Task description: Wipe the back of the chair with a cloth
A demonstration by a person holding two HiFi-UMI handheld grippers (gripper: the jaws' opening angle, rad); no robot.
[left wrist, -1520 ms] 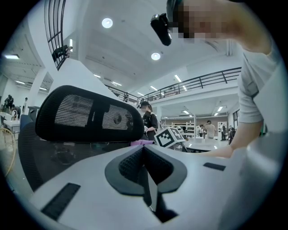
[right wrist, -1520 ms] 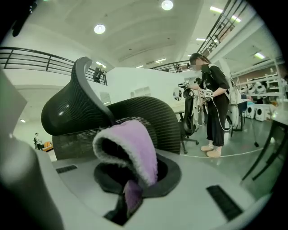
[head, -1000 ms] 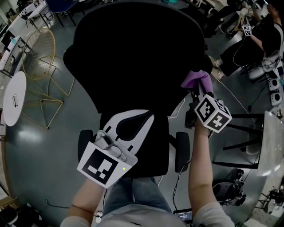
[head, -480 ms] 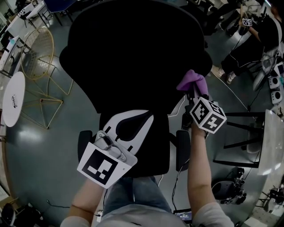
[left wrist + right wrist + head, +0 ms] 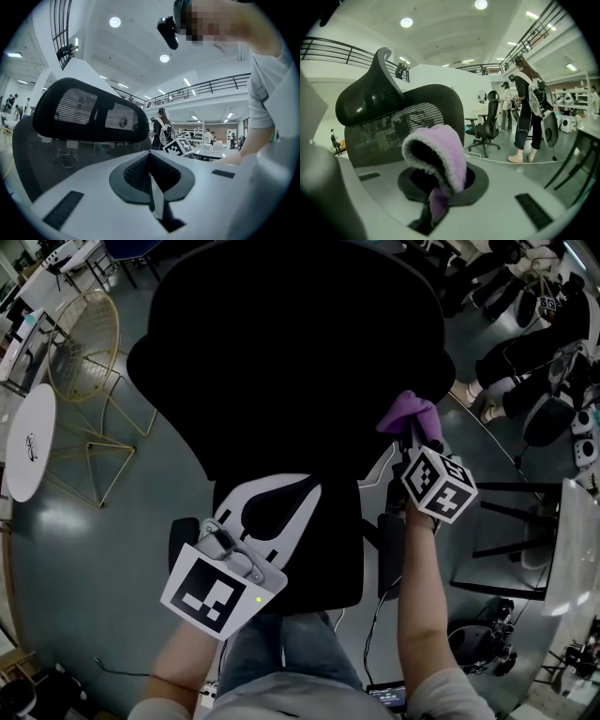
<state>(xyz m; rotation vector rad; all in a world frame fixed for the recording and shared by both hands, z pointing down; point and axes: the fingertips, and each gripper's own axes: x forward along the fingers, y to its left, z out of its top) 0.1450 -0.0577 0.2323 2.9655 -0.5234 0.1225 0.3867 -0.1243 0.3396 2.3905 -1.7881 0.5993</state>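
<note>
A black mesh office chair (image 5: 291, 371) stands in front of me, its back and headrest (image 5: 89, 112) facing me. My right gripper (image 5: 410, 435) is shut on a fluffy purple cloth (image 5: 406, 413), held at the right edge of the chair's back; the cloth (image 5: 440, 164) bulges out of the jaws, with the mesh back (image 5: 408, 126) just behind it. My left gripper (image 5: 246, 521) is lower, in front of the chair's seat, jaws shut with nothing between them (image 5: 152, 187).
A gold wire chair (image 5: 89, 399) and a round white table (image 5: 28, 446) stand to the left. People (image 5: 529, 112) and another office chair (image 5: 487, 126) are to the right. A black-framed table (image 5: 525, 531) is at right, cables on the floor.
The right gripper with the cloth shifted slightly left and down along the chair's right edge. The left gripper stayed nearly still.
</note>
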